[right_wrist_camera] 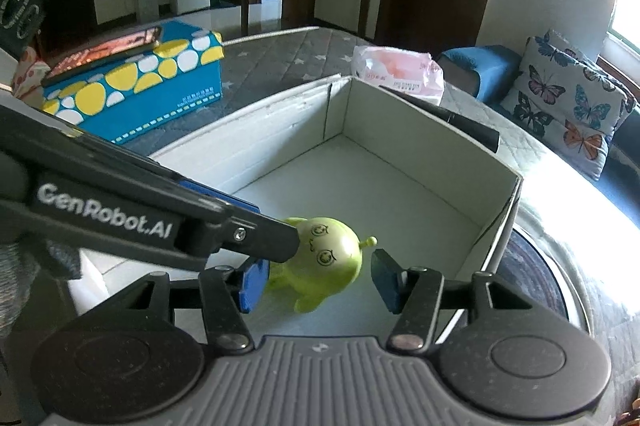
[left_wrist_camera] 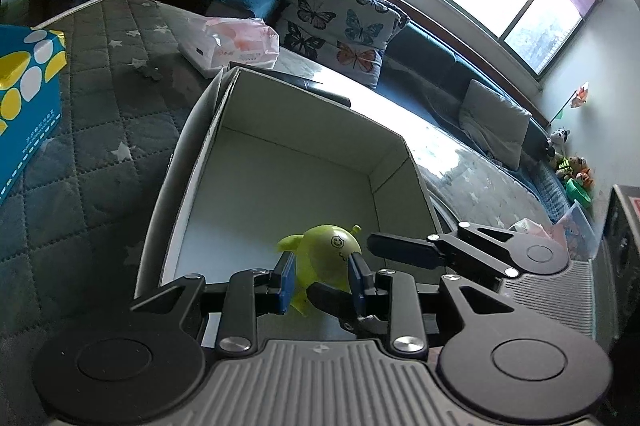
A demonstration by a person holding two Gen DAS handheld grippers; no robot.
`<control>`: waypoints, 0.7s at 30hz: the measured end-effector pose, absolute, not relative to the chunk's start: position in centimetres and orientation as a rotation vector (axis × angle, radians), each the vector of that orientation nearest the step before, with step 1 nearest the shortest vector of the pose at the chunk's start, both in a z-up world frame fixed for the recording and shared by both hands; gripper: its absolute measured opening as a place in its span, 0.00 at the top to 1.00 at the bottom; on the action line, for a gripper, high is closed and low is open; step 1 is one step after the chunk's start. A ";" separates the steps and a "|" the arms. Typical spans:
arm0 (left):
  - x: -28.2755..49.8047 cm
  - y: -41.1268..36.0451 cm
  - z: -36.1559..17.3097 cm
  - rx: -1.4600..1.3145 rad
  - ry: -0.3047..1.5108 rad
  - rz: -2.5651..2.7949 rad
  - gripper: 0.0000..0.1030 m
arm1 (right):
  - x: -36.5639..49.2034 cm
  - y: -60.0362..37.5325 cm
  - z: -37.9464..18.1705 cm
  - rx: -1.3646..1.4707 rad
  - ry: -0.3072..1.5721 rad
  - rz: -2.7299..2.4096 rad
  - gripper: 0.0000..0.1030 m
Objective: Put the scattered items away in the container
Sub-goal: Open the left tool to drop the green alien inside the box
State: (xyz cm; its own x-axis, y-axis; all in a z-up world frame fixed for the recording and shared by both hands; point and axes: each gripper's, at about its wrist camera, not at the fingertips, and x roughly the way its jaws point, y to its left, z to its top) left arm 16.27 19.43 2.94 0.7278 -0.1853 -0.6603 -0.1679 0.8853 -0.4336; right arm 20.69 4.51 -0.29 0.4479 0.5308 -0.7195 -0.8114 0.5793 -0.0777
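A yellow-green toy figure [left_wrist_camera: 324,254] with drawn eyes is low inside the open white cardboard box [left_wrist_camera: 304,113], near its front wall. My left gripper [left_wrist_camera: 322,282] is shut on it, a blue pad pressed against each side. My right gripper [right_wrist_camera: 318,284] reaches in from the box's right and stands open around the same toy [right_wrist_camera: 324,258]. Its right pad is clear of the toy and its left pad is close beside it. In the right wrist view one finger [right_wrist_camera: 256,230] of the left gripper crosses in from the left and covers part of the toy. The box [right_wrist_camera: 420,129] holds nothing else that I can see.
The box rests on a grey quilted cover with stars [left_wrist_camera: 100,105]. A blue tissue box with yellow and white spots [right_wrist_camera: 152,93], a phone [right_wrist_camera: 104,49] lying on it, stands to the left. Behind the box are a pink-and-white plastic packet [right_wrist_camera: 400,69] and a butterfly cushion [right_wrist_camera: 568,97].
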 end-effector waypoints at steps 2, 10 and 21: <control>15.9 19.2 3.3 -0.492 0.756 -0.010 0.70 | 20.3 4.1 0.3 -0.430 0.690 0.869 0.44; 13.9 17.3 5.5 -0.464 0.713 -0.036 0.70 | 17.8 1.2 2.7 -0.379 0.629 0.853 0.37; 11.4 12.5 7.1 -0.431 0.695 -0.111 0.70 | 12.9 -5.3 5.4 -0.341 0.540 0.780 0.31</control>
